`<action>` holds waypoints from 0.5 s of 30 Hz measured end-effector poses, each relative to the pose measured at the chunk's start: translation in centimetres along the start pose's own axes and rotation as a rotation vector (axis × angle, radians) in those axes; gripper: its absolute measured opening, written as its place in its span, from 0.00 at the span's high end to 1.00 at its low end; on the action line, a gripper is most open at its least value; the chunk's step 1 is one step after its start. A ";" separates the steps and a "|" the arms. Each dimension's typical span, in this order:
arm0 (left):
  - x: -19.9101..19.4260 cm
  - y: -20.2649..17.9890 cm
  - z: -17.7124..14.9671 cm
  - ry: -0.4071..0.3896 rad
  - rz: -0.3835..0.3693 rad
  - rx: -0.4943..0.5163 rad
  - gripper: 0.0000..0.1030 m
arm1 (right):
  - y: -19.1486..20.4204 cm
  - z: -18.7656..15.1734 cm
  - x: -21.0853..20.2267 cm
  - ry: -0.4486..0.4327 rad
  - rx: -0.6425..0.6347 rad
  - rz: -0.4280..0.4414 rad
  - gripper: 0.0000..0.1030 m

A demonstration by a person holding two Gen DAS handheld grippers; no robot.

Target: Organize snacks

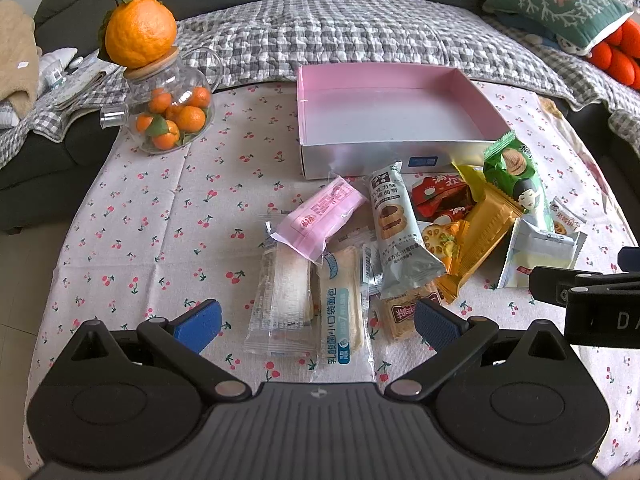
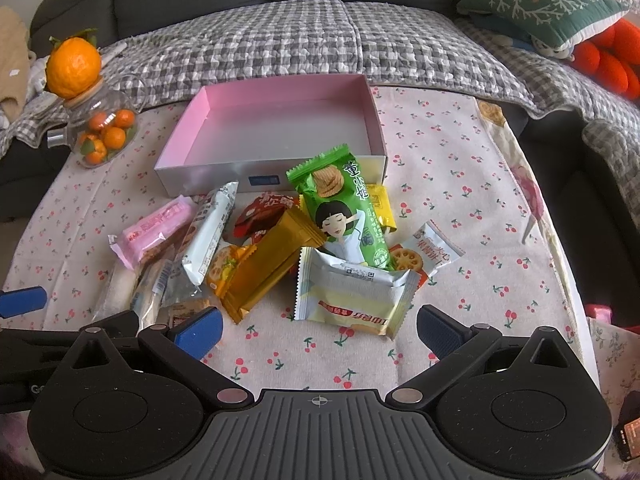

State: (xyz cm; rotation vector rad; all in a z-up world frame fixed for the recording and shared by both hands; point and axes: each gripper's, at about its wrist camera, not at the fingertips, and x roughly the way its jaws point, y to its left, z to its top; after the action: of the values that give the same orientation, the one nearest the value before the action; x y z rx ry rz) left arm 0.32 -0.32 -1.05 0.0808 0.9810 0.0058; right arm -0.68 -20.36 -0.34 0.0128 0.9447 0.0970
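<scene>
Several wrapped snacks lie heaped on the cherry-print cloth in front of an empty box with a pink inside (image 1: 468, 100) (image 2: 370, 116). My left gripper (image 1: 318, 326) is open just above two pale bread packets (image 1: 344, 304), with nothing held. A pink packet (image 1: 320, 216) (image 2: 154, 228) and a grey cookie packet (image 1: 394, 224) (image 2: 208, 232) lie beyond them. My right gripper (image 2: 320, 334) is open just short of a silver packet (image 2: 354, 292) (image 1: 540, 250). Behind that lie a green packet (image 2: 344, 208) (image 1: 516, 172) and a gold packet (image 2: 272, 260) (image 1: 484, 232).
A glass jar of small oranges (image 1: 168, 116) (image 2: 102, 136) with a big orange (image 1: 140, 32) on its lid stands at the back left. A sofa with a checked blanket (image 1: 340, 36) and a green cushion (image 1: 556, 4) lies behind the table. The cloth's right edge (image 2: 560, 264) drops off.
</scene>
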 end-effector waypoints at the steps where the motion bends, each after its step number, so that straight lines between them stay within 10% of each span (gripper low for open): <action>1: 0.0 0.1 0.0 -0.001 0.000 0.001 0.00 | 0.0 0.0 0.0 0.000 -0.002 -0.004 0.00; 15: -0.7 0.4 2.0 -0.050 -0.066 0.103 0.00 | -2.0 2.8 0.4 0.076 0.054 -0.009 0.00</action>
State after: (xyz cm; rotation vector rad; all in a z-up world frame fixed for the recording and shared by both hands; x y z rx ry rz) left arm 1.63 -0.10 0.67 0.1427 0.9331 -0.1070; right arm 1.96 -22.27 0.85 0.0548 1.0226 0.0636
